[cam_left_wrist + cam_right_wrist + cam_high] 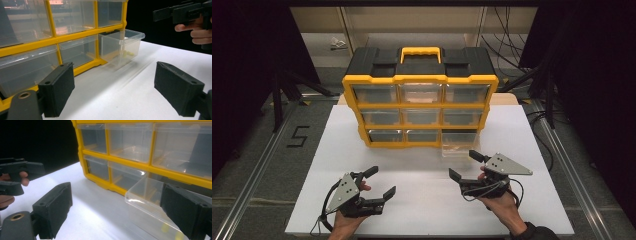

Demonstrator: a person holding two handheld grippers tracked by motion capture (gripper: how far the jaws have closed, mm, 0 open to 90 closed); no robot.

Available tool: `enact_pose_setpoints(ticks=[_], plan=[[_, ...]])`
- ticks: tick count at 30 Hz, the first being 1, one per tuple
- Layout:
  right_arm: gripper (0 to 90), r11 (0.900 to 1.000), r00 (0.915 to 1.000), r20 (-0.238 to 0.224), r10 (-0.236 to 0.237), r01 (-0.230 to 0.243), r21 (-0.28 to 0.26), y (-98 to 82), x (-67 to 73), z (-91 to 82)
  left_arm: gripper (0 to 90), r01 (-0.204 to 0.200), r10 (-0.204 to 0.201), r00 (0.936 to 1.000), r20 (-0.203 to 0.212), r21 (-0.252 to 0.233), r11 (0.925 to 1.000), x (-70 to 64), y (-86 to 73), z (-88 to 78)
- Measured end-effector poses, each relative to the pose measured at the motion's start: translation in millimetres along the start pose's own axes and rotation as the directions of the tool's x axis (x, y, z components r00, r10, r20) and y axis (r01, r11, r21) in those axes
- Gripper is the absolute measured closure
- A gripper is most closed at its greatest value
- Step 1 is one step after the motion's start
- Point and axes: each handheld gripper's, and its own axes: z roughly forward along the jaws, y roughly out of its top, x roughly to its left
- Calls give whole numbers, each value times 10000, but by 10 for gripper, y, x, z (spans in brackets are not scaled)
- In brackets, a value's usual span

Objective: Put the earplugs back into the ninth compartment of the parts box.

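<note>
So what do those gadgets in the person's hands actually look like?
Each hand-held gripper, left gripper and right gripper, is black, with two blocky padded fingers, a grey three-cornered plate dotted with holes on top, and a thin black cable trailing behind. A dark sleeve covers the right wrist.

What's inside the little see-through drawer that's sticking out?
The pulled-out drawer holds small yellow pieces on its floor. Their exact shape is too blurry to tell through the plastic.
</note>
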Motion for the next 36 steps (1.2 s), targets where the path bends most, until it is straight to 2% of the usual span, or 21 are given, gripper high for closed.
enact_pose_setpoints(ticks=[21, 32, 36], plan=[[116, 9998, 9999, 106, -15, 17, -196, -228, 17, -164, 161, -9, 9, 10000, 38, 10, 10000, -5, -4, -10], [116, 9995, 9992, 309, -268, 273, -178, -333, 45, -275, 161, -1, 0, 10000, 45, 26, 10000, -9, -4, -3], [116, 9996, 9993, 310, -212, 218, -190, -355, 33, -287, 161, 29, -29, 10000, 61, 12, 10000, -5, -3, -3]])
